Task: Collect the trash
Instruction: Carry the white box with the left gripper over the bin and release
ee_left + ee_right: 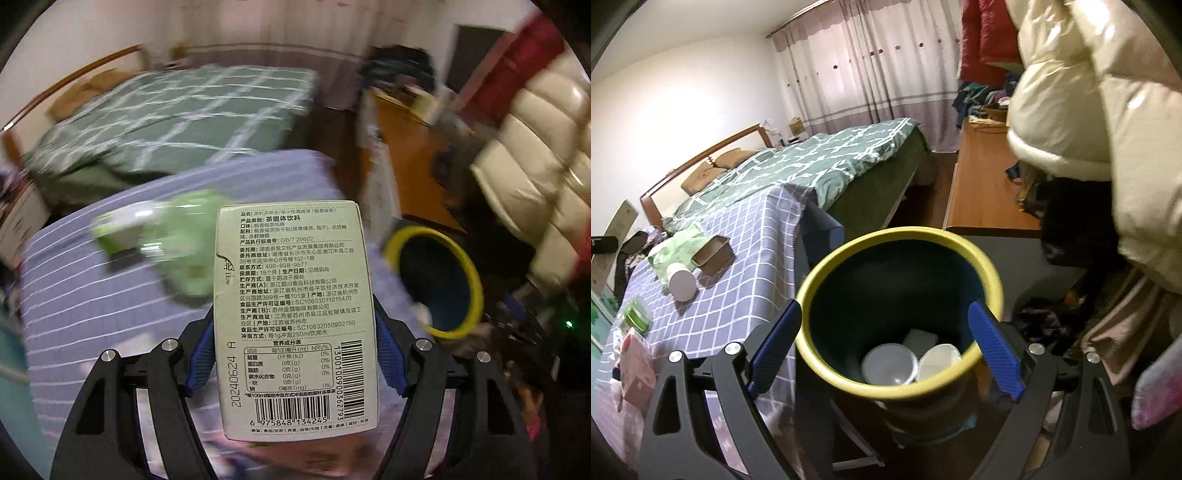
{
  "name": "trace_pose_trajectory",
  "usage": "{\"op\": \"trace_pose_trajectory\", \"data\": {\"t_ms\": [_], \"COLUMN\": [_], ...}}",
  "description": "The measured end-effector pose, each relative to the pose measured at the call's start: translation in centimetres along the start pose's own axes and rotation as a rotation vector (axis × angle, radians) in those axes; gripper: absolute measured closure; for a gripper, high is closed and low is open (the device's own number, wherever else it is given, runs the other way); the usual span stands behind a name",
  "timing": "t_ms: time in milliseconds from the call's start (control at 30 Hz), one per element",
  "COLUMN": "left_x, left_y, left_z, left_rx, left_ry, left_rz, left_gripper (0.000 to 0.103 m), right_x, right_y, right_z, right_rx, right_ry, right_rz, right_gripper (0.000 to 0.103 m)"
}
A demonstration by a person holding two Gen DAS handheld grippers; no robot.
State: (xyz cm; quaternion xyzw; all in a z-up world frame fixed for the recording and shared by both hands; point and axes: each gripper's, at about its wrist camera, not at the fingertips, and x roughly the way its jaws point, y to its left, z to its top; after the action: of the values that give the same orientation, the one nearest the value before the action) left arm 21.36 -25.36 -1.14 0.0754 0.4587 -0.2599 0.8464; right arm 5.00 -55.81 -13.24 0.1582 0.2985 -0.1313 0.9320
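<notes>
My left gripper is shut on a pale green tea box and holds it upright above the checked tablecloth. A dark bin with a yellow rim stands to the right of the box. In the right wrist view my right gripper is open, its blue pads on either side of the same bin and apart from it. Inside the bin lie two white round lids and a white packet. A green bag lies blurred on the table behind the box.
On the table lie a white cup on its side, a brown tin, a green bag, a green roll and a pink box. A green-quilted bed lies behind. A cream jacket hangs at right.
</notes>
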Motion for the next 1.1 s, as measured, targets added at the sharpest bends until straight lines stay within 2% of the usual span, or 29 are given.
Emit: {"op": "trace_pose_trajectory", "data": {"t_ms": [167, 267, 500, 633, 667, 700, 733, 800, 967, 1100], "left_x": [3.7, 6.0, 11.6, 14.6, 15.1, 15.5, 15.9, 15.4, 11.0, 4.7], "left_y": [-9.3, -14.1, -21.6, -23.0, -23.1, -23.4, -23.6, -23.1, -20.1, -16.0], "left_z": [0.5, 0.6, 1.7, 2.6, 2.8, 3.1, 3.3, 3.8, 4.0, 2.3], "left_rx": [0.13, 0.186, 0.251, 0.25, 0.246, 0.242, 0.239, 0.218, 0.169, 0.128], "left_ry": [0.06, 0.09, 0.117, 0.122, 0.117, 0.103, 0.094, 0.064, -0.006, -0.13], "left_rz": [-0.117, -0.158, -0.181, -0.179, -0.174, -0.162, -0.153, -0.143, -0.181, -0.186], "left_gripper": [0.031, 0.031, 0.031, 0.03, 0.028, 0.018, 0.013, 0.011, 0.011, 0.007], "right_x": [-2.4, -3.9, -6.0, -6.1, -6.1, -6.0, -6.1, -6.0, -5.7, -5.1], "right_y": [-1.3, -2.1, -3.8, -4.7, -4.8, -5.0, -5.1, -5.1, -4.4, -2.7], "right_z": [-1.1, -2.0, -3.3, -3.6, -3.6, -3.7, -3.7, -3.7, -3.7, -3.6], "right_rx": [0.016, 0.018, 0.025, 0.05, 0.054, 0.06, 0.062, 0.065, 0.058, 0.037], "right_ry": [-0.026, -0.038, -0.049, -0.041, -0.04, -0.038, -0.036, -0.034, -0.029, -0.015], "right_rz": [-0.02, -0.047, -0.078, -0.081, -0.083, -0.081, -0.078, -0.072, -0.053, -0.028], "right_gripper": [0.016, 0.016, 0.016, 0.016, 0.016, 0.016, 0.016, 0.016, 0.016, 0.016]}}
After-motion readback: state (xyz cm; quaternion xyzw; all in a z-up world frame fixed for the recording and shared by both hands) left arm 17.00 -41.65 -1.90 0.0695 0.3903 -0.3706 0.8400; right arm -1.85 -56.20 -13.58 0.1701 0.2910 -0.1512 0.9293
